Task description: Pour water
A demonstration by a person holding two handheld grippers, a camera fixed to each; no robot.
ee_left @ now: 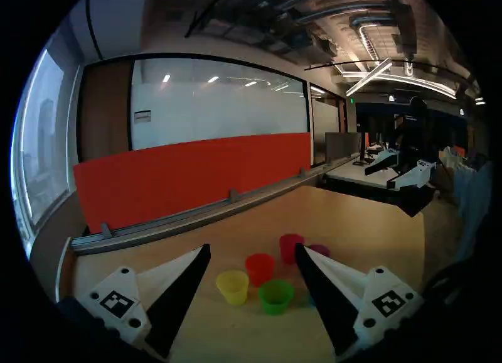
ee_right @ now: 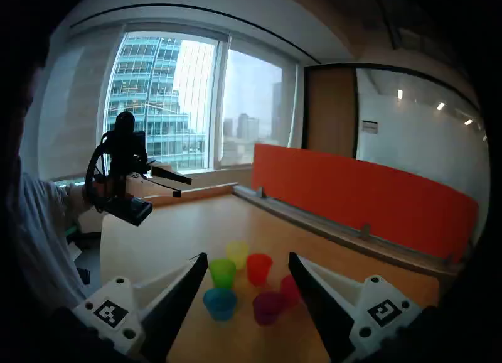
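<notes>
Cups: six stand upright and close together on the tabletop [ee_right: 188, 228]. In the right gripper view the yellow cup [ee_right: 237, 253] is farthest, the green cup [ee_right: 222, 272] and orange cup [ee_right: 258, 268] come next, and the blue cup [ee_right: 220, 303], purple cup [ee_right: 268, 307] and red cup [ee_right: 290, 289] are nearest. Whether any touch cannot be told.
Left: the left gripper [ee_left: 251, 247] hovers low over the tabletop, fingers spread wide with nothing between them. The yellow, orange and green cups sit in the gap beyond its tips, and the red cup is beside the tip of the finger on that view's right.
Right: the right gripper [ee_right: 246, 256] hangs over the tabletop, fingers also wide apart and empty, with the six cups framed between them.
Person: a pale sleeve [ee_right: 37, 225] shows at the left edge of the right gripper view. The left gripper is raised just beyond it, well apart from the cups.
Backdrop: an orange partition [ee_right: 376, 200] runs along the tabletop's far edge, and a window [ee_right: 169, 105] looks out on glass towers.
</notes>
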